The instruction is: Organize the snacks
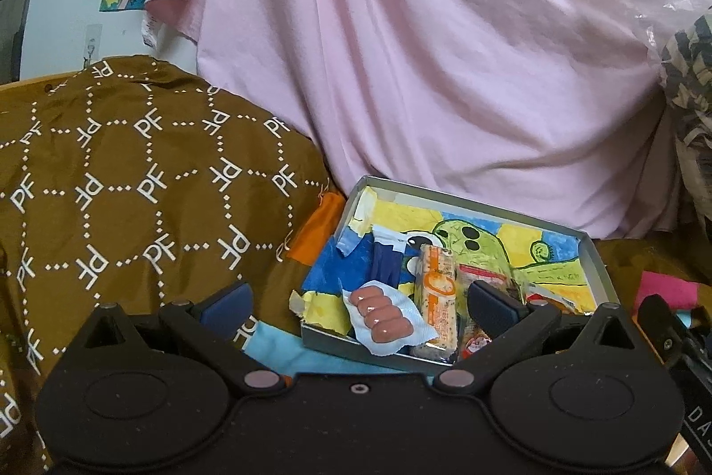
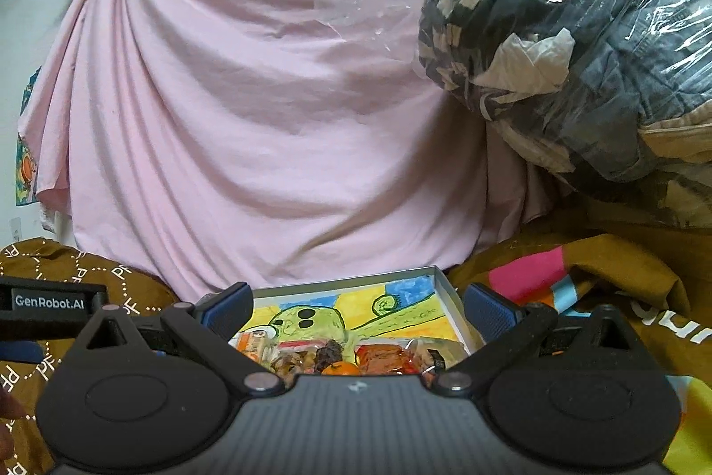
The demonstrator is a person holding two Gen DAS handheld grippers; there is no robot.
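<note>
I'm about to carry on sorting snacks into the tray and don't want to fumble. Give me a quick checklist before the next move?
1. Left gripper open, empty: ok.
2. Right gripper open, empty: ok.
3. Tray lying flat: cannot tell; it rests on rumpled brown cloth.
4. Sausage pack inside the tray: not ok, overhangs the near rim.
5. Orange bar in the tray: ok.

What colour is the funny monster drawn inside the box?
The monster is green with black spots, on a yellow and blue background. The left wrist view shows it best.
</note>
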